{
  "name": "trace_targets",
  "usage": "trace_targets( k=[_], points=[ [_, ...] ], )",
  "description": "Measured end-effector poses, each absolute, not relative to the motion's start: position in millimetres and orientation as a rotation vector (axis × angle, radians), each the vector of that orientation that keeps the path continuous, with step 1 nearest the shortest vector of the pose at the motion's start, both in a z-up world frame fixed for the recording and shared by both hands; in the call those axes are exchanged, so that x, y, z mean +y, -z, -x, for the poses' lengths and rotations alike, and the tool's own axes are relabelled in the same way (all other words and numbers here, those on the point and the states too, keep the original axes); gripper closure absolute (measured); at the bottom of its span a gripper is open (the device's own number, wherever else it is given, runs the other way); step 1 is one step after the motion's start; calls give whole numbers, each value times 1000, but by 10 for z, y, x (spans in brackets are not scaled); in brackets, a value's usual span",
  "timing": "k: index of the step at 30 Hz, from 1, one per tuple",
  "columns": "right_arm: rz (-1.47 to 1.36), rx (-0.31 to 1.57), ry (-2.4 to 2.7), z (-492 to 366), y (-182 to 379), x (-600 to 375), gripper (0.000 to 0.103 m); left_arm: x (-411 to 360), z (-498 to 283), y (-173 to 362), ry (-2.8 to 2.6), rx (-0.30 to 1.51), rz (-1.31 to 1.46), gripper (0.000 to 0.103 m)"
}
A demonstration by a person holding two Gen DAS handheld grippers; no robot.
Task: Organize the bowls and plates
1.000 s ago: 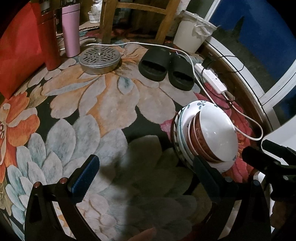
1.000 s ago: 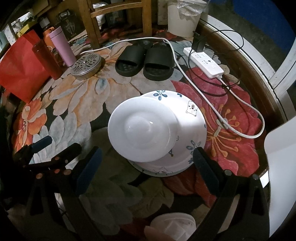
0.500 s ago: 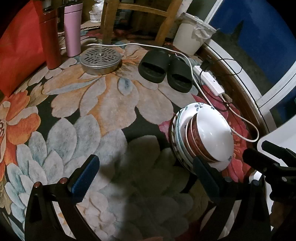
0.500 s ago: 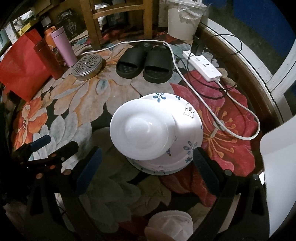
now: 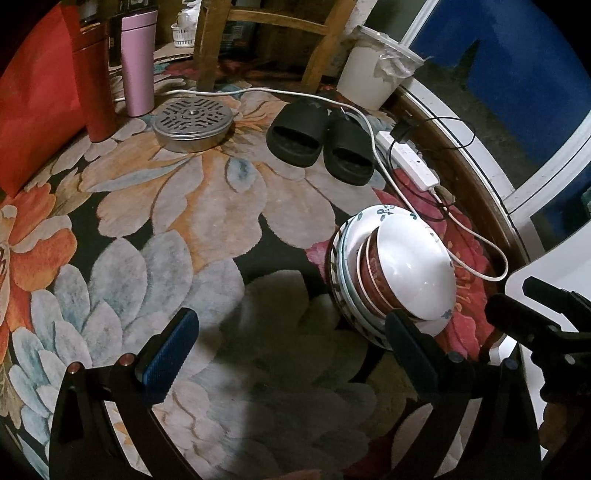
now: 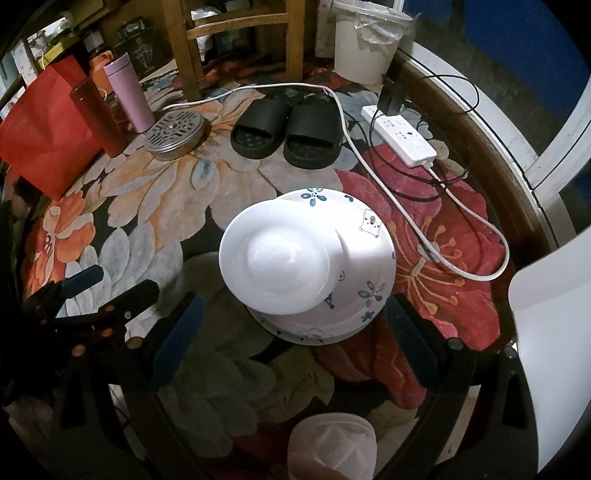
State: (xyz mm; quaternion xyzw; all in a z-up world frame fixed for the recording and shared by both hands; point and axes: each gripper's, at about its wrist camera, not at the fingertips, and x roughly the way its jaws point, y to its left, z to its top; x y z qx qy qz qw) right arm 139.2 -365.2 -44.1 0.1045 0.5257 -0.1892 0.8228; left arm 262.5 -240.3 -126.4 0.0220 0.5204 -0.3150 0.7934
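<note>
A: How does the right gripper stand?

B: Its two blue-padded fingers are spread wide with nothing between them. It hovers over the flowered rug, and the stack sits just ahead of it, centred between the fingers but apart from both.

A: And the left gripper?

B: Also spread wide and empty. From its own camera the stack lies ahead and to the right; the right finger's tip overlaps the stack's near rim in that picture, though I cannot tell if it touches.

A: What is in the stack?

B: Patterned plates with blue flowers at the bottom. On them is a red-brown bowl turned upside down, and over it a white bowl, also upside down and set off-centre toward the left of the plates. The left-wrist view shows at least two plate rims underneath.

A: Farther out?

B: A white cable curves past the stack on the right to a power strip. Beyond the stack stand black slippers, a round metal perforated tin, a pink tumbler, a red tumbler and a red bag. A white bin and a wooden chair are at the back.
</note>
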Motion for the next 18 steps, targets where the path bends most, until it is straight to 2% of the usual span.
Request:
trace_targets(
  k=[18],
  points=[
    [-213, 1115, 402, -1373, 344, -3669, 4, -2366, -2576, 1151, 713, 1112, -36, 2]
  ],
)
